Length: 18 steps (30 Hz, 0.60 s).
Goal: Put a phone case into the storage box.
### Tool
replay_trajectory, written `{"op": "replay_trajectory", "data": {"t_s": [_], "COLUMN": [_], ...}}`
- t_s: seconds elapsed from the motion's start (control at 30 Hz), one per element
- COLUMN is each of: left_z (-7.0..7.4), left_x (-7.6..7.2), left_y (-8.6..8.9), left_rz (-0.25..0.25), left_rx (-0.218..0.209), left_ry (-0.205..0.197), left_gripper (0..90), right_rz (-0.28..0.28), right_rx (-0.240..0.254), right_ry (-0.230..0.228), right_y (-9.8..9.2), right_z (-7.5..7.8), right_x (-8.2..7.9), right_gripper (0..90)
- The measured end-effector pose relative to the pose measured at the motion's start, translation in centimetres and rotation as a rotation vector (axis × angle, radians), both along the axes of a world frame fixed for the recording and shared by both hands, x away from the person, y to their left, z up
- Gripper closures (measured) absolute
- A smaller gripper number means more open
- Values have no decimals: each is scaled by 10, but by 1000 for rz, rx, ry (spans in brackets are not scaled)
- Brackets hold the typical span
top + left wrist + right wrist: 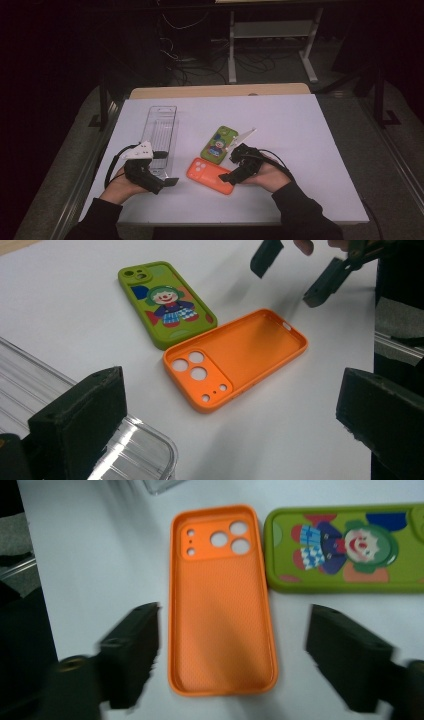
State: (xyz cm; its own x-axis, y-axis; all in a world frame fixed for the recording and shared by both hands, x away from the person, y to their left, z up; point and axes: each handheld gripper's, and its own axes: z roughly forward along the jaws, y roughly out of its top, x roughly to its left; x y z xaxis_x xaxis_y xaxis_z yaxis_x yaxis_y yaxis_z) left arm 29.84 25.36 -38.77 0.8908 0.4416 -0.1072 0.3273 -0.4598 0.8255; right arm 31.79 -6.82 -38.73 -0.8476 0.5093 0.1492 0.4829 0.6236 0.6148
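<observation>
An orange phone case [209,175] lies hollow side up on the white table [300,150]; its camera holes [192,365] point toward the left gripper. Beside it lies a green case [219,144] with a clown picture [345,547], face up. My right gripper [231,165] hovers just over the orange case [222,605], jaws open on either side of it and not touching it. My left gripper [167,169] is open with nothing between its jaws, at the near end of a clear plastic tray [160,131]. From the left gripper view [230,395] the right gripper [295,272] hangs above the case's far end.
The clear tray [135,450] runs lengthwise at the left of the table, its corner under the left jaw. A white three-cornered plate [245,135] sticks out past the green case. Dark floor, cables and a shelf frame [272,30] lie beyond the table's far edge.
</observation>
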Motion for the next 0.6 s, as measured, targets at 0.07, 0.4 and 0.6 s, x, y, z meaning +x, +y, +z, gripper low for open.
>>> {"op": "replay_trajectory", "data": {"t_s": [0.07, 0.4, 0.6], "left_z": [0, 0, 0], "left_x": [0, -1, -1], "left_y": [0, -1, -1], "left_rz": [-1, 1, 0], "left_rx": [3, 0, 0], "left_ry": [0, 5, 5], "left_gripper": [0, 0, 0], "right_rz": [-10, 12, 13], "right_rx": [3, -6, -18], "right_ry": [-20, -85, -92], "right_y": [3, 9, 11], "right_z": [3, 8, 7], "right_x": [-2, -2, -2], "right_gripper": [104, 0, 0]}}
